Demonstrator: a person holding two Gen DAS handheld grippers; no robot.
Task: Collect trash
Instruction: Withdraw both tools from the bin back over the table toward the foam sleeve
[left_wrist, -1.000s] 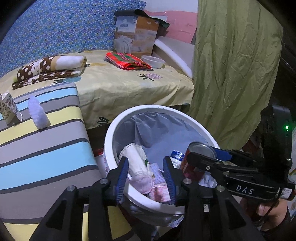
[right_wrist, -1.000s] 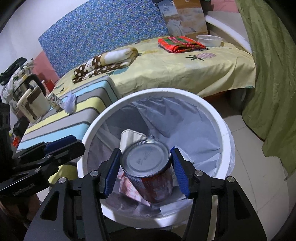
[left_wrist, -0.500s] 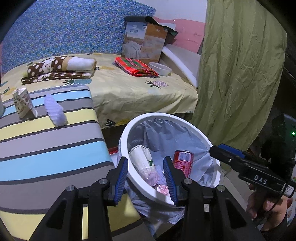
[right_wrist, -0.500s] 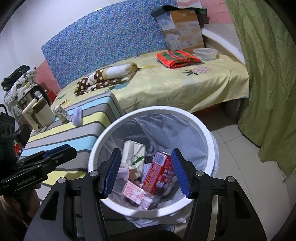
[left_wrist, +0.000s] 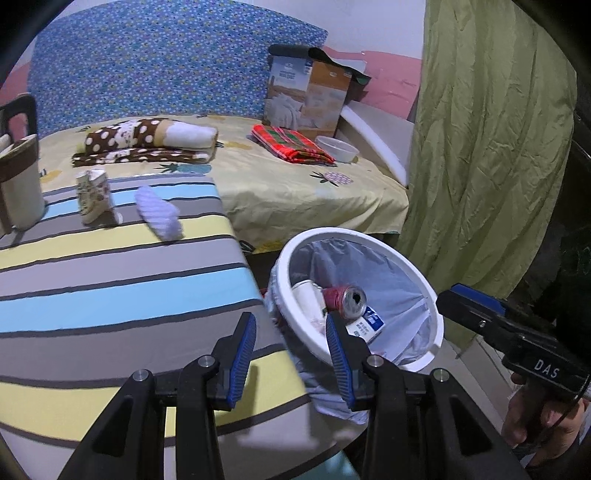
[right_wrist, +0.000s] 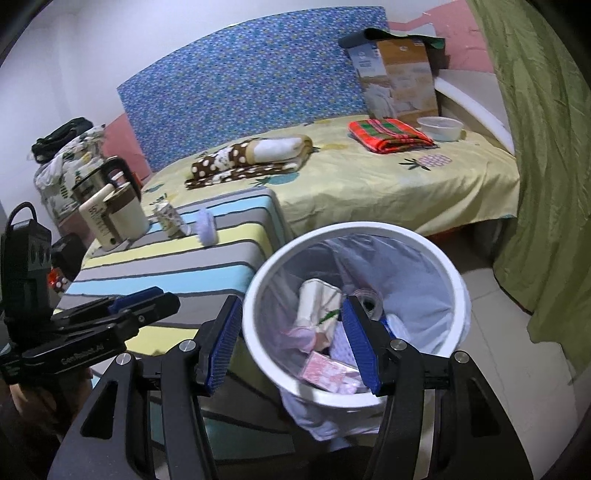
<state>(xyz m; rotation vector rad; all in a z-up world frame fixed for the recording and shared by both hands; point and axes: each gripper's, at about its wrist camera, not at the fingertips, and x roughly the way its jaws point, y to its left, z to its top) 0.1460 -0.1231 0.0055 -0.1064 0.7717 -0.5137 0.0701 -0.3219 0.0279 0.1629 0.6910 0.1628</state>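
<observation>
A: Fingers on both grippers apart, nothing between them. Left gripper (left_wrist: 290, 354) over striped table (left_wrist: 110, 280) edge, right gripper (right_wrist: 291, 343) over white trash bin (right_wrist: 458, 280) rim.

B: Trash?

A: Red can (left_wrist: 345, 299) lies in bin with cup and wrappers. Crumpled carton (left_wrist: 94, 197) and white wad (left_wrist: 159, 212) sit on table.

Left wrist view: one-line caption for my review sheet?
Open left gripper above striped table, beside white trash bin holding red can; crumpled wrapper remains on the table.
</observation>
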